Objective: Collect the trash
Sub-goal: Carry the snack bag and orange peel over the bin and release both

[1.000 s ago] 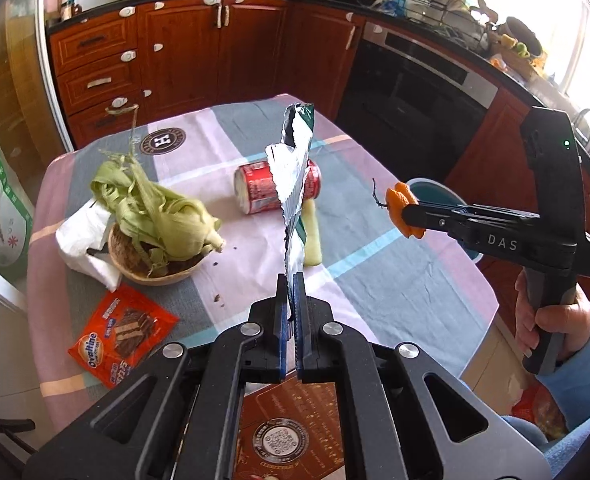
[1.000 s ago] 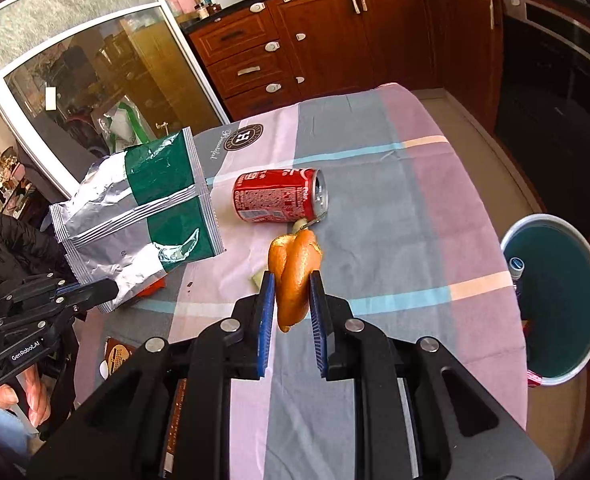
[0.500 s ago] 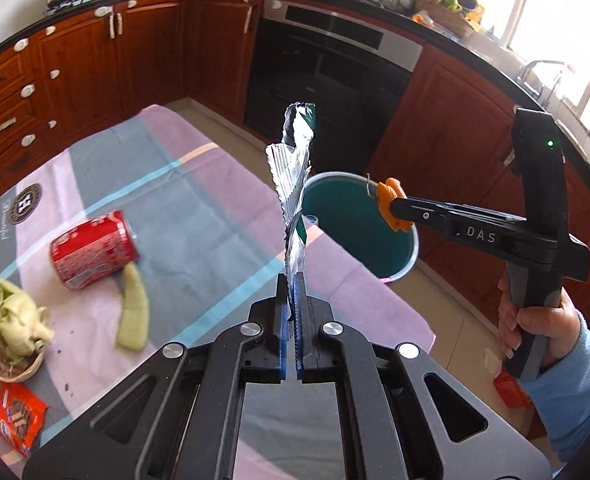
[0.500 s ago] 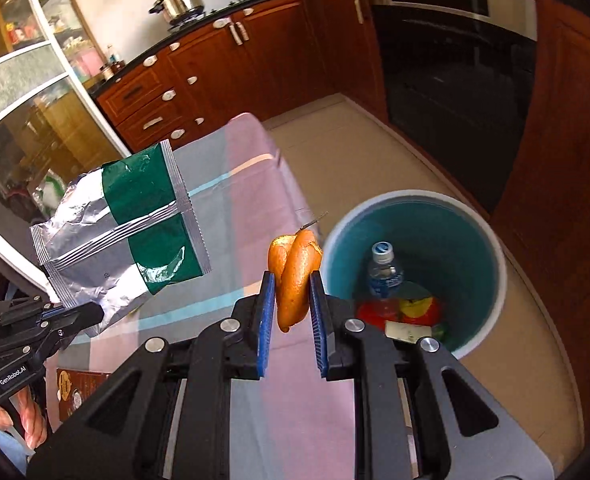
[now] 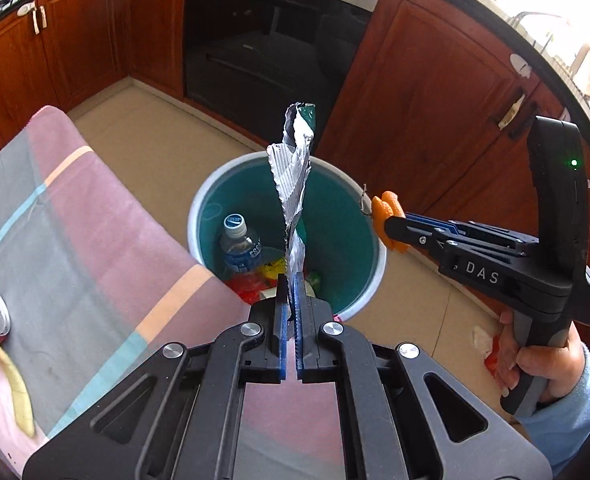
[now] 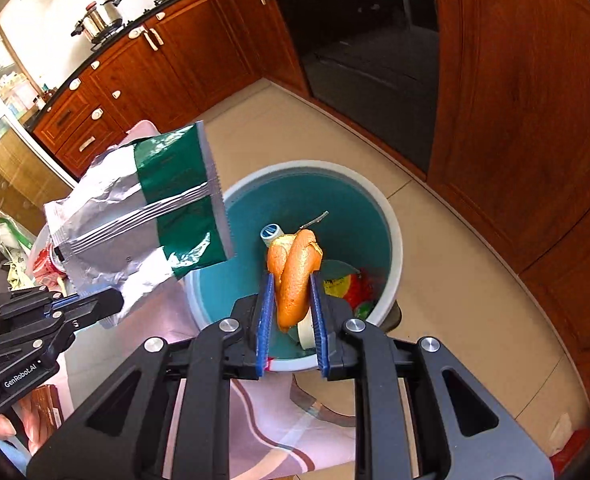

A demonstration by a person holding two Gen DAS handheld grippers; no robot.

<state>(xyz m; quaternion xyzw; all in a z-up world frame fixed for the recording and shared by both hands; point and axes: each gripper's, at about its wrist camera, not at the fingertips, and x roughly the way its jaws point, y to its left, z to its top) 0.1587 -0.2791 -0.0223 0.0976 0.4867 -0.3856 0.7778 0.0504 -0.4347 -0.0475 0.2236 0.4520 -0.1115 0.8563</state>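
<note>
Left gripper clenched on foil wrapper, right gripper grasping orange peel, both above teal bin, frame centre.

Left wrist view: close above the table's corner, looking down along the fingers into the bin. Right wrist view: close above the bin's rim, facing down. Shared: bin, oven, floor.

Open mouth of the bin is lying unobstructed beneath both claws. 1 bottle and wrappers are occupying its floor; the desk edge is bordering its left rim.
</note>
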